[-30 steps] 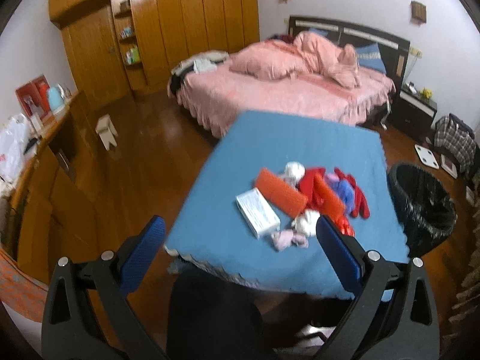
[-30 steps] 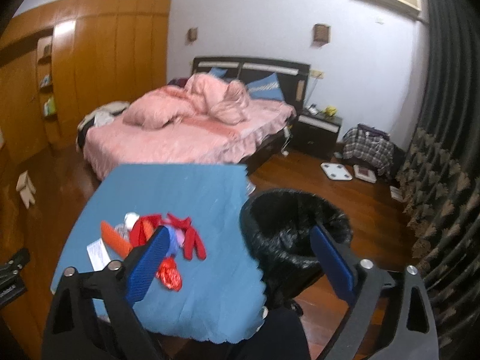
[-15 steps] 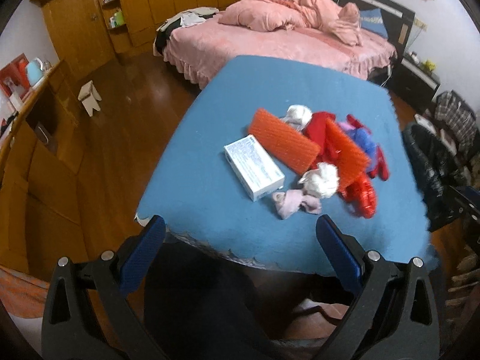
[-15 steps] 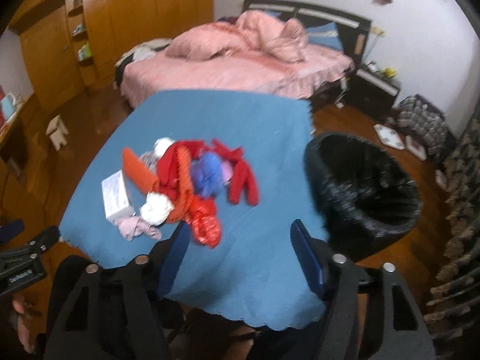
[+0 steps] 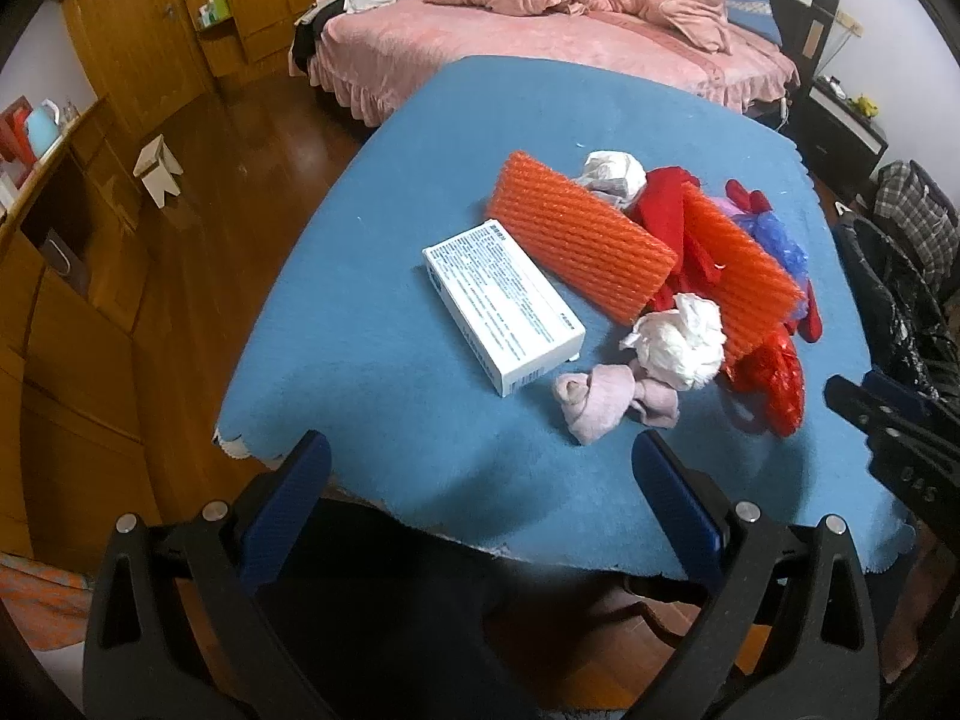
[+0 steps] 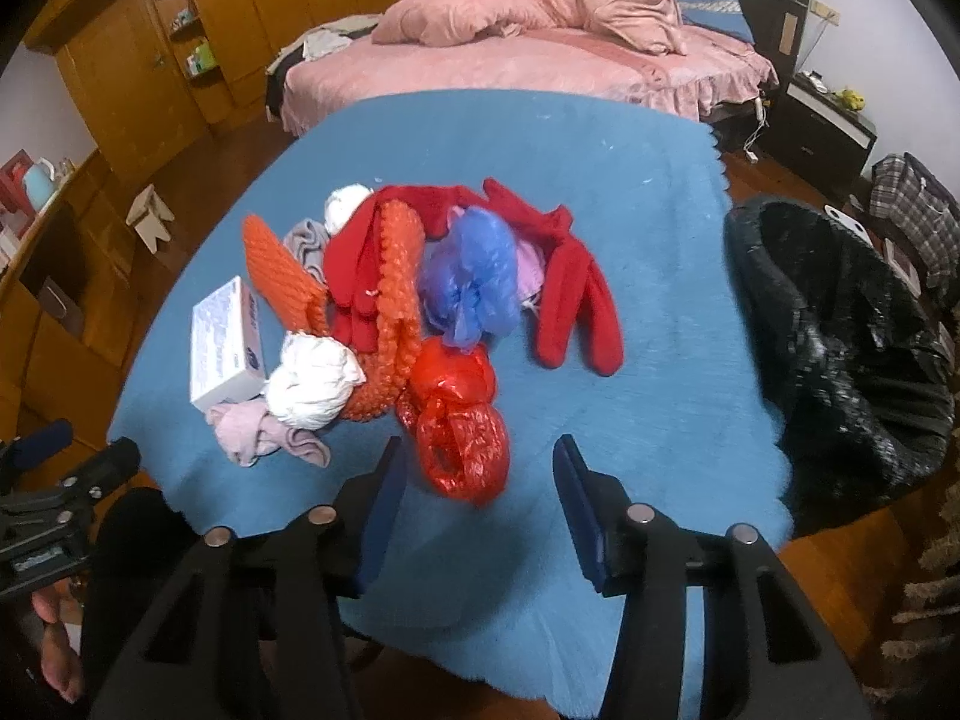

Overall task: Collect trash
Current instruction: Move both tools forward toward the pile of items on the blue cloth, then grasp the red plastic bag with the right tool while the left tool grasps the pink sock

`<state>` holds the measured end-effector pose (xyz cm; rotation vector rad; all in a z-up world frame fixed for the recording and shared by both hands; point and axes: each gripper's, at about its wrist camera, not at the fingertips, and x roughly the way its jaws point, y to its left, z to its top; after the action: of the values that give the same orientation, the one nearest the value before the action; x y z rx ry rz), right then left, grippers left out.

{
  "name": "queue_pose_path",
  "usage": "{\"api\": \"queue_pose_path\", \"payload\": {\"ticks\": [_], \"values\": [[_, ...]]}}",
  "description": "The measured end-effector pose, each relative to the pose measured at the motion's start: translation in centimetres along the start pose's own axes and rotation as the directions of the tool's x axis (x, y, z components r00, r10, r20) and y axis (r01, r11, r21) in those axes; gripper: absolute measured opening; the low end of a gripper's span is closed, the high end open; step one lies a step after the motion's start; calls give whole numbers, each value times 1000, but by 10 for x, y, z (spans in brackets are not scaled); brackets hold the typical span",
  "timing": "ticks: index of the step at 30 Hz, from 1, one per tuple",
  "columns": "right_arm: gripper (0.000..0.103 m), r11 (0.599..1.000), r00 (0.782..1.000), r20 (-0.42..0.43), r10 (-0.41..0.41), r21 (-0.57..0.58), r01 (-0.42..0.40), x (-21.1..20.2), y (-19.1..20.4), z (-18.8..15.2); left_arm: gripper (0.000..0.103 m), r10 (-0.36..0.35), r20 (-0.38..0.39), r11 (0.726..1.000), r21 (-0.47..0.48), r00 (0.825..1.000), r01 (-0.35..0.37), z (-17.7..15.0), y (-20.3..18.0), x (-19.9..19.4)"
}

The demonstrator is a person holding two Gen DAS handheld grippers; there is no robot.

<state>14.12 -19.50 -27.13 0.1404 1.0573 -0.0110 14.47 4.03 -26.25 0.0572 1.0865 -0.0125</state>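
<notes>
A pile lies on the blue-covered table (image 5: 384,276): a white box (image 5: 501,307), orange mesh sleeves (image 5: 579,243), white paper wads (image 5: 681,341), a pink sock (image 5: 606,399), red gloves (image 6: 576,294), a blue plastic bag (image 6: 474,279) and a crumpled red plastic bag (image 6: 459,420). My right gripper (image 6: 477,492) is open, just short of the red bag. My left gripper (image 5: 480,486) is open and empty at the table's near edge, below the box and sock. A bin with a black liner (image 6: 840,336) stands right of the table.
A pink bed (image 6: 528,60) stands behind the table. Wooden wardrobes (image 5: 156,30) and a low cabinet run along the left. A small stool (image 5: 159,168) stands on the wood floor. A nightstand (image 6: 822,132) and a plaid bag (image 6: 918,216) are at the right.
Both grippers have come down and forward toward the table. The right gripper has narrowed and swung from the bin toward the red bag. The pile has not moved.
</notes>
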Motion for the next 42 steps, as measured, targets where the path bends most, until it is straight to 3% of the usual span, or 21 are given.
{"api": "queue_pose_path", "payload": {"ticks": [5,8,13,20,30,35,37,38,42], "values": [[45,1000,1000,-29,3,0,-3,25,2,1,98,-19,-10,1000,20,1000,19,3,-9,16],[34,1000,998,-61,14,3,-14,38,1,0,98,-25,-36,999,28,999,26,5,-12,29],[27,999,995,-92,31,-6,-31,54,1,-1,98,-41,-81,999,28,996,43,6,-16,49],[9,999,994,-97,51,7,-51,52,-7,-1,98,-70,-115,997,26,991,74,12,-28,66],[9,997,996,-66,68,29,-66,22,-14,-1,94,-80,-147,995,49,986,88,6,-36,77],[9,997,996,-56,72,45,-70,12,-22,-1,50,-104,-197,992,43,975,115,5,-38,86],[9,996,996,-49,73,47,-71,8,-23,-1,41,-115,-202,991,45,973,127,5,-40,86],[9,996,996,-44,72,47,-70,6,-23,-1,30,-118,-199,990,49,973,130,4,-41,84],[9,996,997,-35,71,52,-70,-1,-24,0,25,-120,-183,990,55,976,132,5,-43,77]]}}
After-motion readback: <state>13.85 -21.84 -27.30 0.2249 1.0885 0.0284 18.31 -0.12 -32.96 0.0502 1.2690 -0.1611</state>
